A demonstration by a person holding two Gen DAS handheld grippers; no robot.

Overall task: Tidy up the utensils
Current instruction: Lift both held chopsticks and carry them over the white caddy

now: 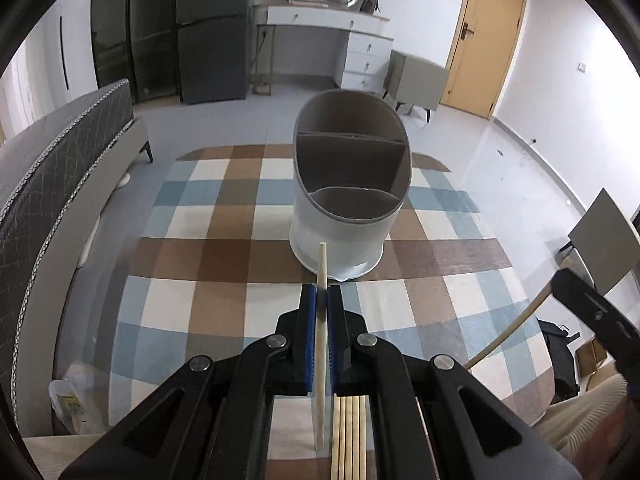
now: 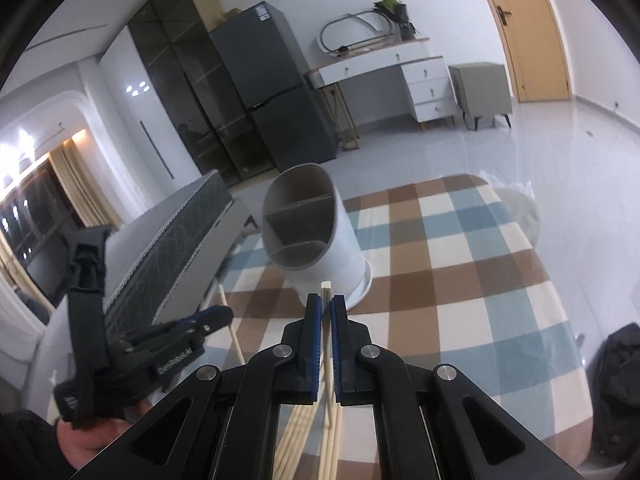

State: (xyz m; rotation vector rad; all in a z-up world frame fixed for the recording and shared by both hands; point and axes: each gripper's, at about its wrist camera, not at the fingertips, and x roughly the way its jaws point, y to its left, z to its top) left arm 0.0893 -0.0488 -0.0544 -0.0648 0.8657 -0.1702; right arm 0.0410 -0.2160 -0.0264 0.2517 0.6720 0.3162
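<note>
Left wrist view showed our left gripper (image 1: 322,296) jaws clamped on a pale chopstick (image 1: 321,344), our right gripper (image 2: 326,306) seemingly likewise, short of the holder (image 1: 352,184), where swinging sticks might topple it.

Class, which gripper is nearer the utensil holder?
Too close to call: the left gripper and the right gripper, each clamping a chopstick, both sit just short of the holder's base.

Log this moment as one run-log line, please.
left gripper: shut on chopstick | right gripper: shut on chopstick | utensil holder: empty, upright on checked cloth
</note>
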